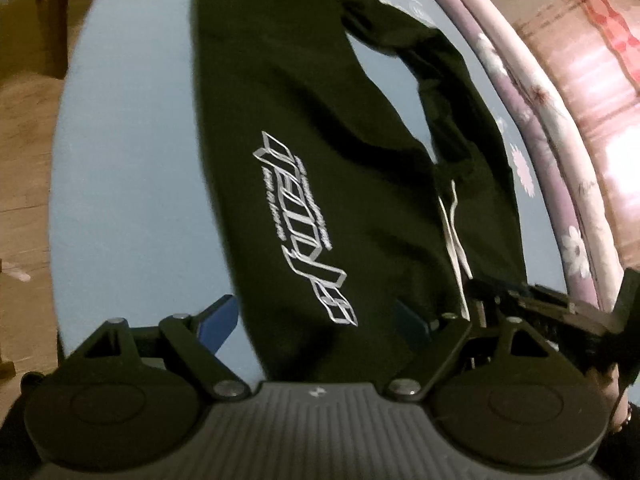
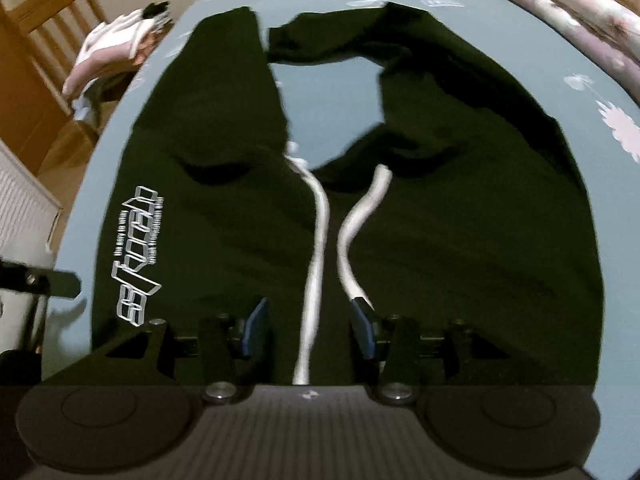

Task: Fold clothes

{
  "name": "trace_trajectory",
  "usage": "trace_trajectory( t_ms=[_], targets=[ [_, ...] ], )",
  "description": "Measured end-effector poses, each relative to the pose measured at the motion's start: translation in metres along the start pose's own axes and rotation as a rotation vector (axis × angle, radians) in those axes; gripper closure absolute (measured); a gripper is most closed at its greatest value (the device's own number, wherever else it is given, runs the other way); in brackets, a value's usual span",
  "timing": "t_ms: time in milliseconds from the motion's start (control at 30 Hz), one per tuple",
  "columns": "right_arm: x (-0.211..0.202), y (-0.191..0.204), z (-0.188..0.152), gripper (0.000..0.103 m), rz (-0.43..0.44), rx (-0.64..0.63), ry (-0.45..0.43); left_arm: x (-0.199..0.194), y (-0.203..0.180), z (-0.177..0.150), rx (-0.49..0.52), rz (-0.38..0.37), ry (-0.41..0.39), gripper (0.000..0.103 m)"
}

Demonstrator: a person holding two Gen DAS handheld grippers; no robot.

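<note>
Trousers: the dark trousers (image 2: 224,208) lie flat on the blue bed sheet (image 1: 132,160), waist end nearest both grippers, legs running away.
Landmark: white drawstrings (image 2: 316,240) at the waist middle.
Right gripper (image 2: 311,330): half open over the drawstrings, one cord between the jaws, nothing gripped.
Left gripper (image 1: 316,318): wide open at the logo (image 1: 298,228) side, holding nothing.
</note>
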State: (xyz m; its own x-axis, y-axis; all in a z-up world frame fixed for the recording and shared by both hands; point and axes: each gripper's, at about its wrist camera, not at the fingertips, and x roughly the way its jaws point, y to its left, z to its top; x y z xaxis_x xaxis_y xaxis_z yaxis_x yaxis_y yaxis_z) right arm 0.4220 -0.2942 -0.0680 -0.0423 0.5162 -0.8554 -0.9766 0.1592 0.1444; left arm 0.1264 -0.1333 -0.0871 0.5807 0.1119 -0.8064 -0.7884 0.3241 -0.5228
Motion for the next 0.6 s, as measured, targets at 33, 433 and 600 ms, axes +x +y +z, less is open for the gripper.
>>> trace_trajectory(
  t_ms=[33,433,600],
  targets=[
    [0.000,-0.001,0.001,0.052,0.011,-0.004,-0.018,0.001,-0.003,-0.003,0.003,0.000,0.005,0.019],
    [0.057,0.000,0.055,0.078,-0.024,-0.028,-0.095,-0.001,-0.005,-0.027,-0.003,0.052,0.045,0.019],
    [0.074,0.002,0.050,0.077,-0.070,-0.053,-0.051,0.005,0.000,-0.026,-0.019,0.059,0.057,0.019]
  ],
)
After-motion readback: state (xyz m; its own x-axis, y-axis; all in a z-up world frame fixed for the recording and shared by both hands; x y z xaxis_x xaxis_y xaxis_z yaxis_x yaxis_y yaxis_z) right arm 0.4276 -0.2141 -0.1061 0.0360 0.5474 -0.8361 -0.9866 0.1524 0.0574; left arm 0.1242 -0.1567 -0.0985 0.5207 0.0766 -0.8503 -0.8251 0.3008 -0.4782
